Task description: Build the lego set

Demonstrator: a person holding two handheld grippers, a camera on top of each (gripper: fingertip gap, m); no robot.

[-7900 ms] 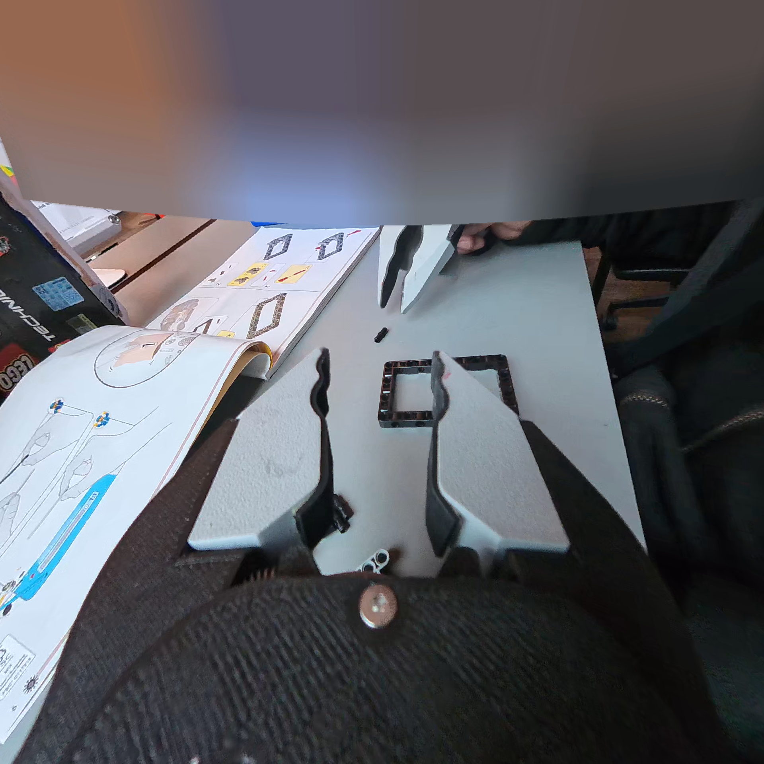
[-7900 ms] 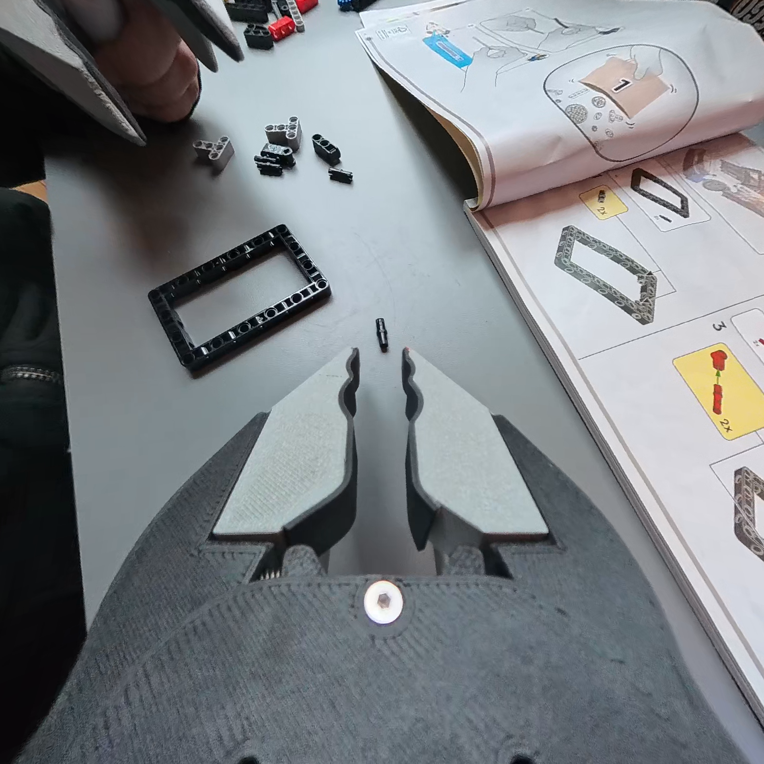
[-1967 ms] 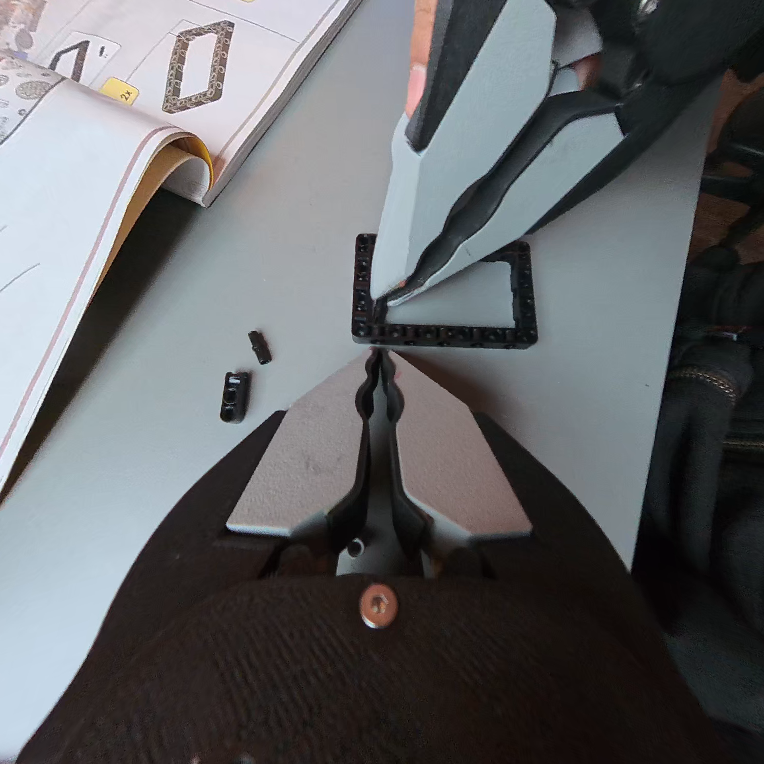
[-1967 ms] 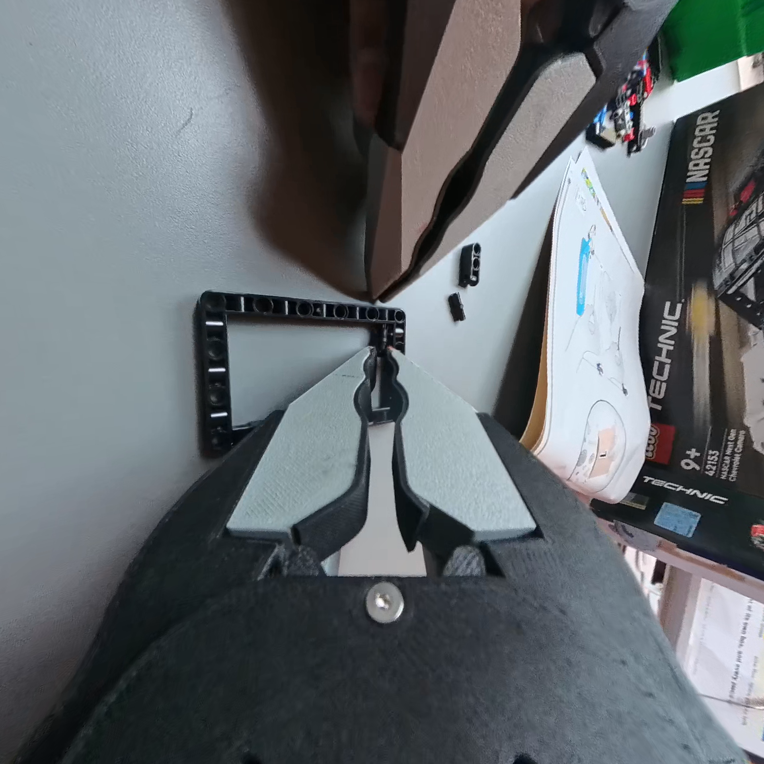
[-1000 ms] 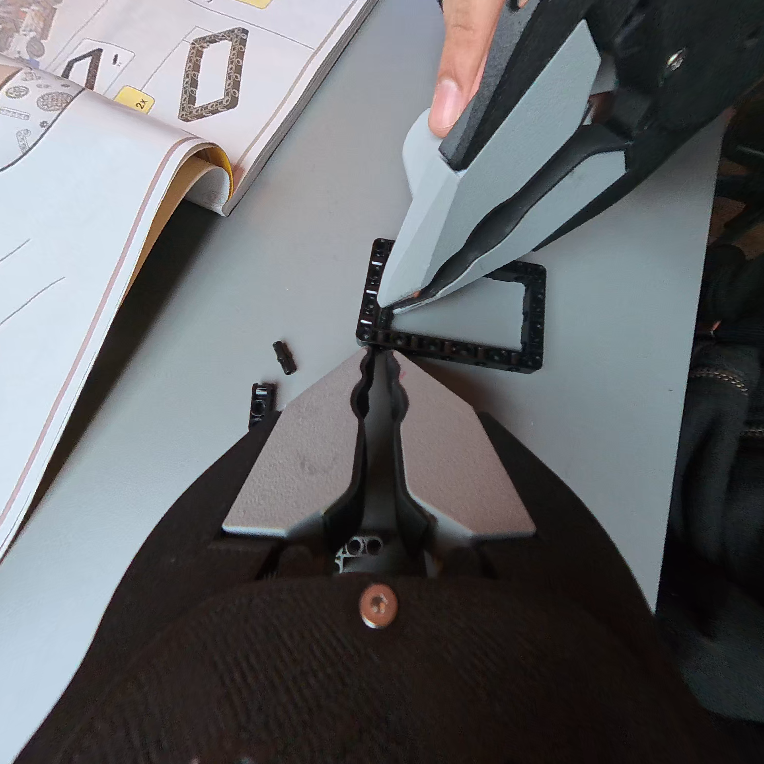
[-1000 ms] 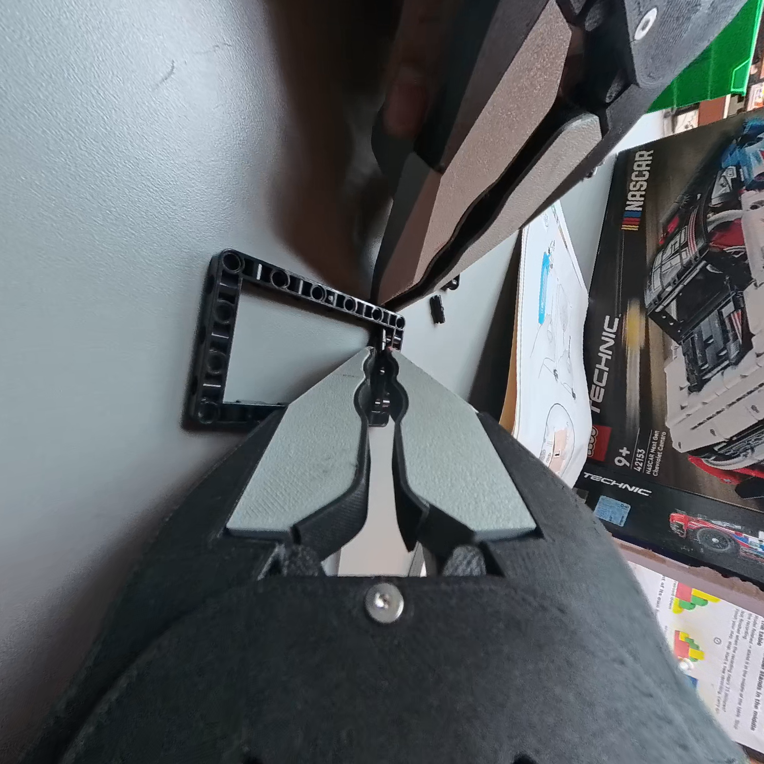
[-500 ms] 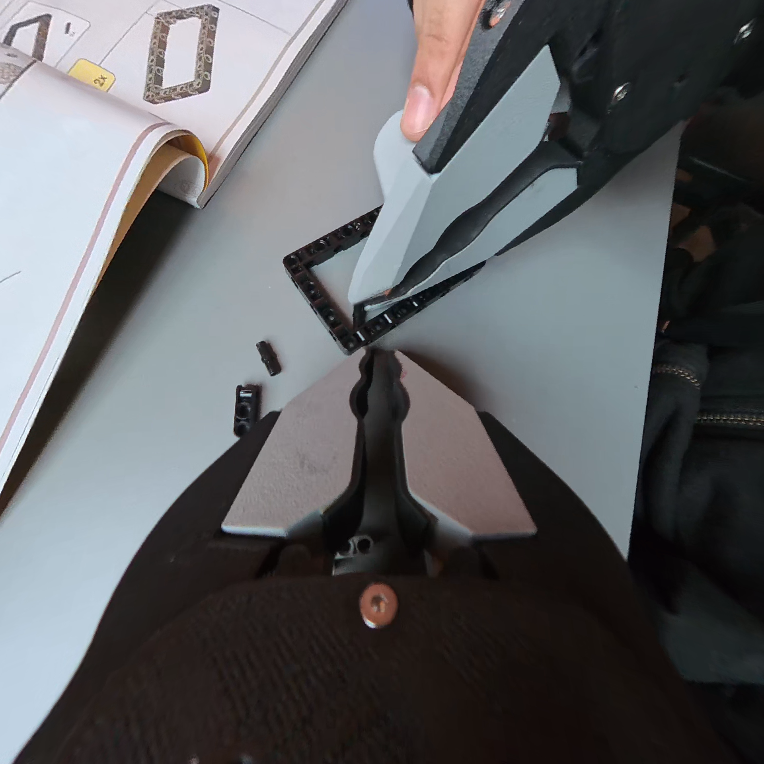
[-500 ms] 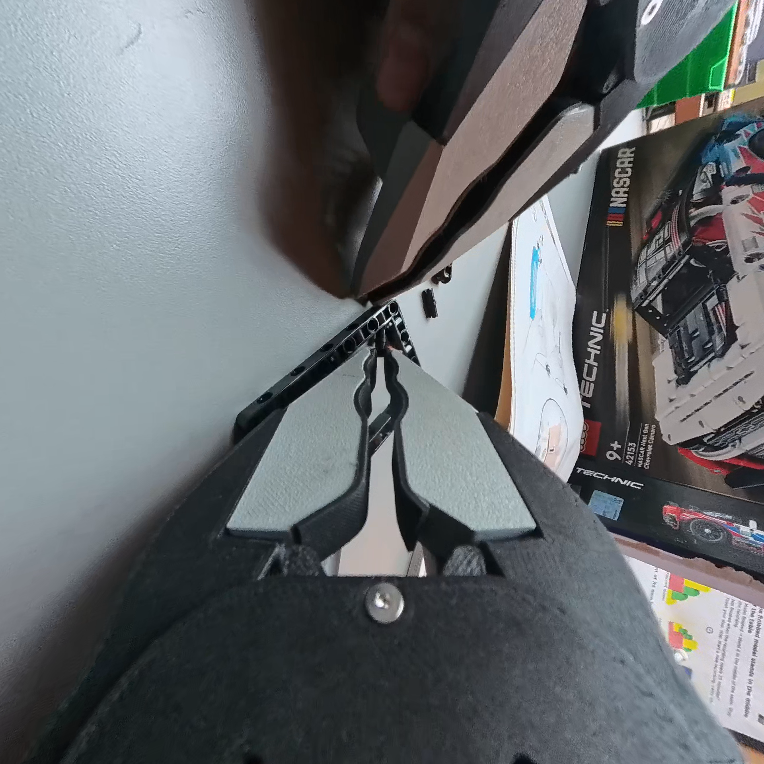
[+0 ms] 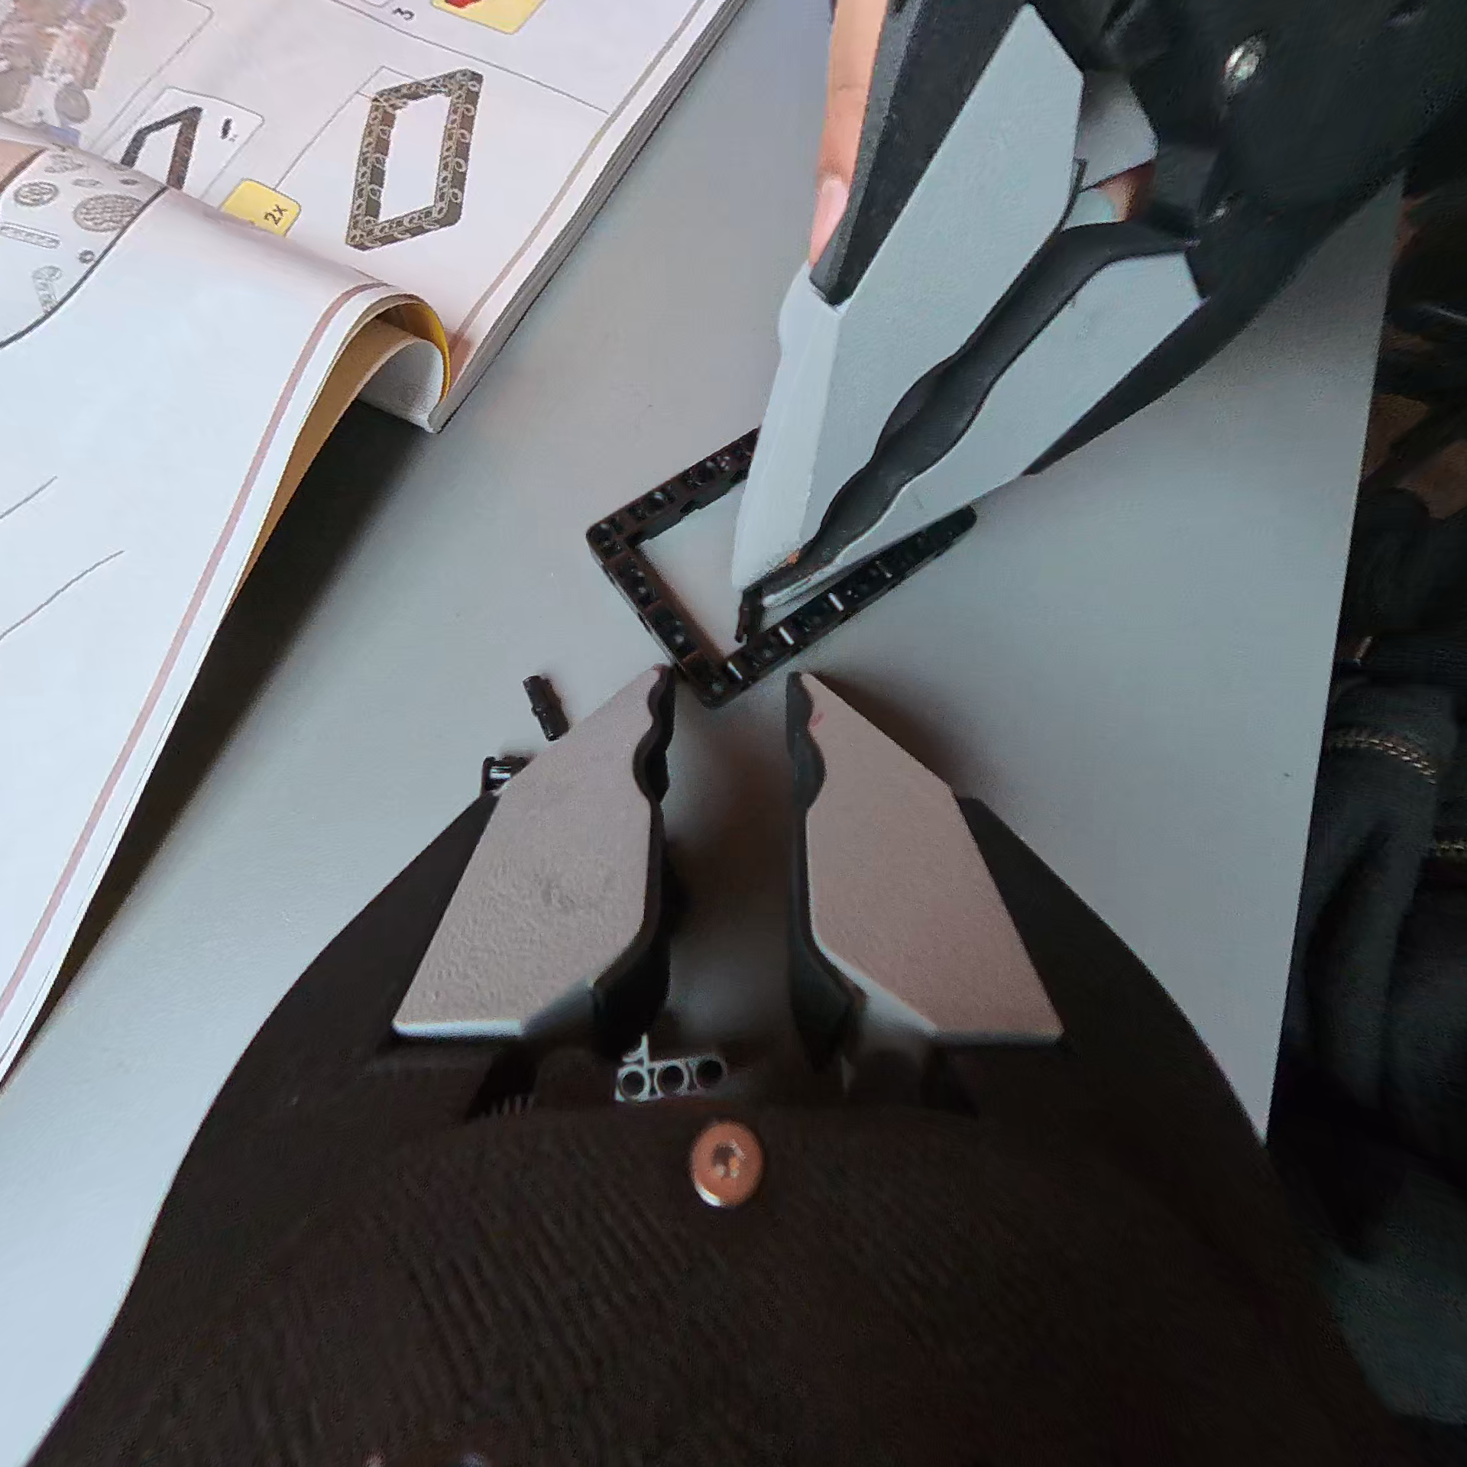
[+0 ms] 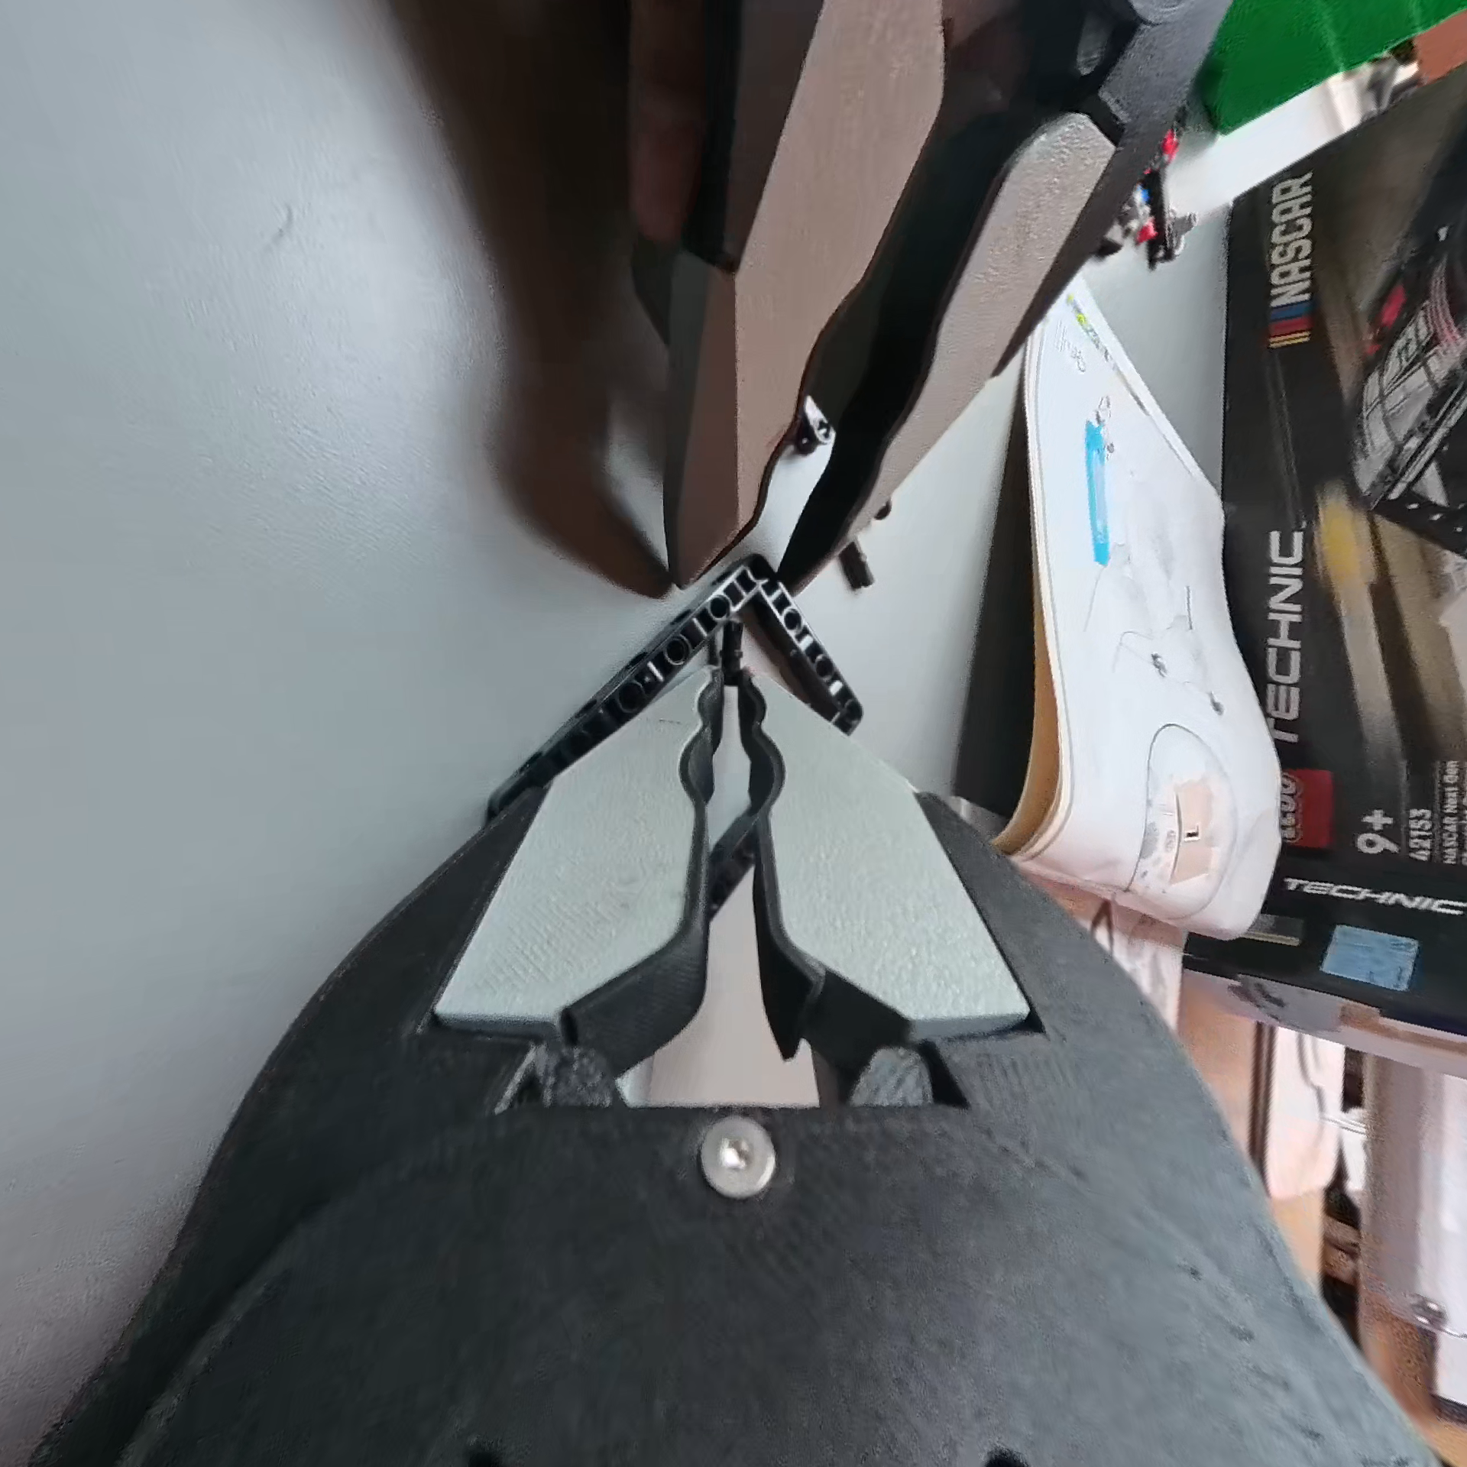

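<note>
A black rectangular frame (image 9: 635,575) lies on the grey table, turned at an angle; it also shows in the right wrist view (image 10: 806,647). My left gripper (image 9: 730,687) is open and empty, its tips either side of the frame's near corner. My right gripper (image 10: 732,683) is shut on a small black pin (image 10: 734,647) and holds its tip against the frame's beam near that corner. The right gripper (image 9: 750,607) shows in the left wrist view, coming down from the upper right. The left gripper (image 10: 738,573) shows at the top of the right wrist view.
A loose black pin (image 9: 542,706) and a small black connector (image 9: 500,768) lie left of my left finger. A grey beam piece (image 9: 673,1076) lies under the left gripper. The open instruction booklet (image 9: 238,333) is at the left, the set's box (image 10: 1349,556) beyond it. The table edge (image 9: 1318,714) runs on the right. My two grippers' fingertips are within a few centimetres of each other.
My left gripper has opened from shut. The frame has turned on the table over the last second. The right gripper still holds the pin at the frame's corner.
</note>
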